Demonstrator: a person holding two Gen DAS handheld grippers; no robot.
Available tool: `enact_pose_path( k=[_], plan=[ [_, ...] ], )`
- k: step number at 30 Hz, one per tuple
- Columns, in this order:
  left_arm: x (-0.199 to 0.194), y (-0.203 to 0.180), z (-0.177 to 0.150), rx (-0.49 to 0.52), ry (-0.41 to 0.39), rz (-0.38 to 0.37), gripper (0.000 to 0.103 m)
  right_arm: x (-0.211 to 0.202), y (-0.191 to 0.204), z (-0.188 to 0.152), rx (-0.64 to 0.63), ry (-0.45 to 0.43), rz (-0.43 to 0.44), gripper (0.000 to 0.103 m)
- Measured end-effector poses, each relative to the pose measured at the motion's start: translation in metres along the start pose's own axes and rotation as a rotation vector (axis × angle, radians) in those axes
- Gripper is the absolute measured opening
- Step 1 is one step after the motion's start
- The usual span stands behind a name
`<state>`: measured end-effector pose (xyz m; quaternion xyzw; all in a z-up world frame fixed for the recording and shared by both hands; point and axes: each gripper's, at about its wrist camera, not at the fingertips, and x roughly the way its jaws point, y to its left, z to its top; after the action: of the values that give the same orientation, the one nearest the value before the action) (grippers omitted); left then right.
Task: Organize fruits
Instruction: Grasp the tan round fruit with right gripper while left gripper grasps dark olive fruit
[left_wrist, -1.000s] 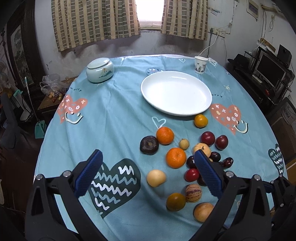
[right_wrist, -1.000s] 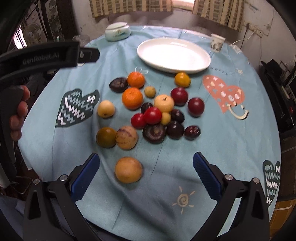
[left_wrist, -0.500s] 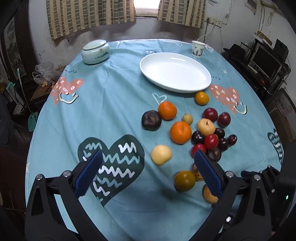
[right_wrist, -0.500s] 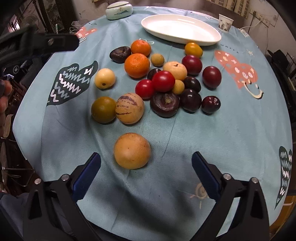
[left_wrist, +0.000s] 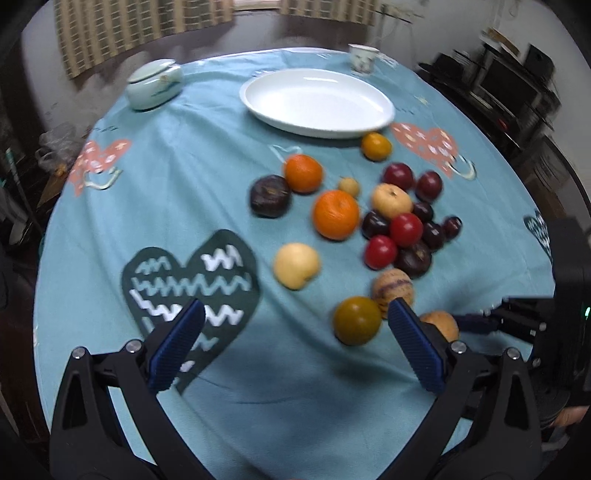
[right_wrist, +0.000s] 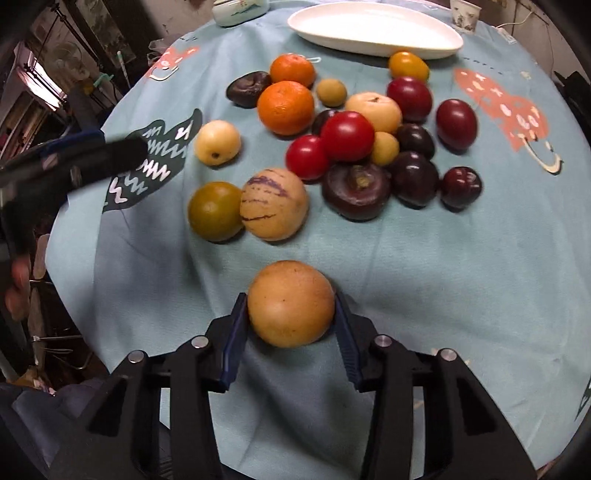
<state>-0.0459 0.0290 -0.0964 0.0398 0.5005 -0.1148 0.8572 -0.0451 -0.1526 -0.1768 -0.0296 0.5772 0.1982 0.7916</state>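
Jaws: right gripper (right_wrist: 291, 323) just closed onto round tan-orange fruit (right_wrist: 291, 303); left gripper (left_wrist: 295, 343) wide, empty | striped beige melon (right_wrist: 274, 204), olive-green fruit (right_wrist: 215, 211) just beyond it

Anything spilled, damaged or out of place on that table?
Nothing spilled or damaged. All the fruit lies loose on the tablecloth; the white plate is empty. The right gripper has just closed on the tan round fruit, apart from the pile.
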Motion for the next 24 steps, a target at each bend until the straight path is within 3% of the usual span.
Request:
enact_pose_path(
  k=[6, 9, 13, 19, 22, 24],
  plan=[
    [0.028, -0.021, -0.009, 0.084, 0.056, -0.044, 0.099, -0.016, -0.023, -0.008, 0.081, -0.017, -0.004, 0.046],
    [0.04, -0.028, -0.012, 0.12, 0.08, -0.056, 0.092, -0.021, -0.031, -0.009, 0.108, -0.025, -0.012, 0.046],
    [0.058, -0.028, -0.013, 0.128, 0.137, -0.084, 0.061, -0.023, -0.036, -0.009, 0.126, -0.036, -0.008, 0.046],
    [0.066, -0.031, -0.007, 0.136, 0.135, -0.101, 0.059, -0.021, -0.039, -0.009, 0.123, -0.024, -0.001, 0.046],
    [0.066, -0.036, -0.002, 0.142, 0.135, -0.132, 0.039, -0.019, -0.037, -0.007, 0.113, -0.021, 0.004, 0.046],
    [0.066, -0.039, 0.0, 0.163, 0.137, -0.098, 0.039, -0.019, -0.036, -0.005, 0.107, -0.022, 0.004, 0.046]
  ],
)
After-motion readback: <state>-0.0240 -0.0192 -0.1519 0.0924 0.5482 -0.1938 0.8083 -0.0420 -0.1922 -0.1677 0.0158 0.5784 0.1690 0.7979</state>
